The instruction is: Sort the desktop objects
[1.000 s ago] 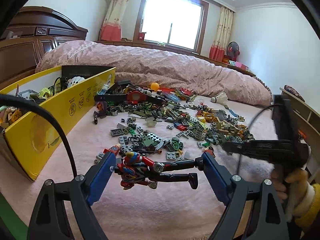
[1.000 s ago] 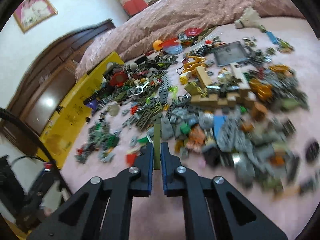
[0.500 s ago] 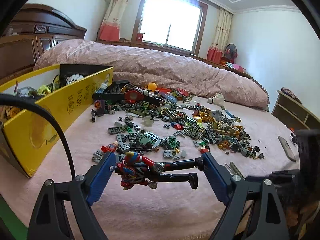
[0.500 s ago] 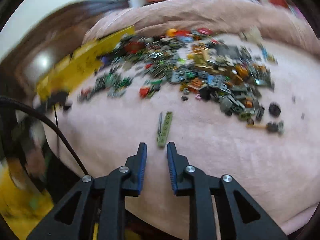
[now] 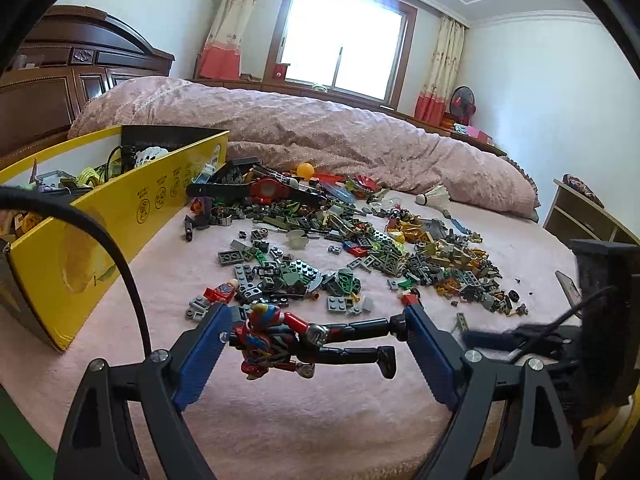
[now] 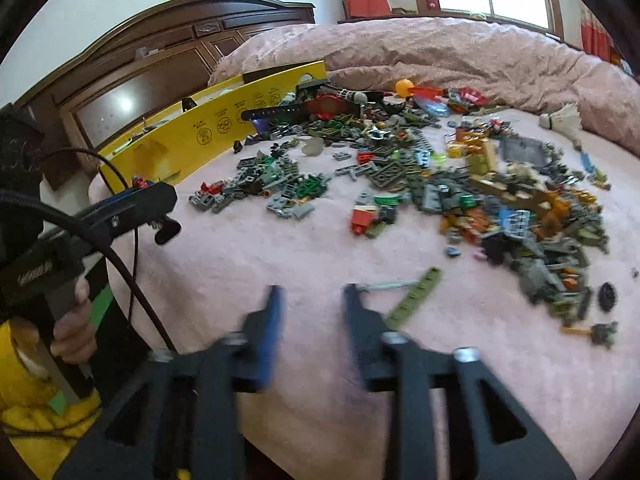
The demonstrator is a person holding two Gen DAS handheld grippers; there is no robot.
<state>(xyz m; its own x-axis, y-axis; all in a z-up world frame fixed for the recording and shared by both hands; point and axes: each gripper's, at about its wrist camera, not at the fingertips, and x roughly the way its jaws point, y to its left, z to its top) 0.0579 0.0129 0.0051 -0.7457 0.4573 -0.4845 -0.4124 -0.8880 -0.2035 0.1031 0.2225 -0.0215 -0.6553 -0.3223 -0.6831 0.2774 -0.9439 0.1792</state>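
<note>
Right gripper (image 6: 310,300) opening over bare blanket, nothing between its jaws.
Olive strip (image 6: 414,298) is lying just right of the tips, long axis slanting up-right; left gripper (image 5: 316,334) is clamping the toy figure (image 5: 288,340) lengthwise, well left.

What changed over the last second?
The right gripper let go of the olive strip, which now lies on the bed beside it; its jaws are opening, empty. The left gripper still holds the figure, unmoved.
</note>
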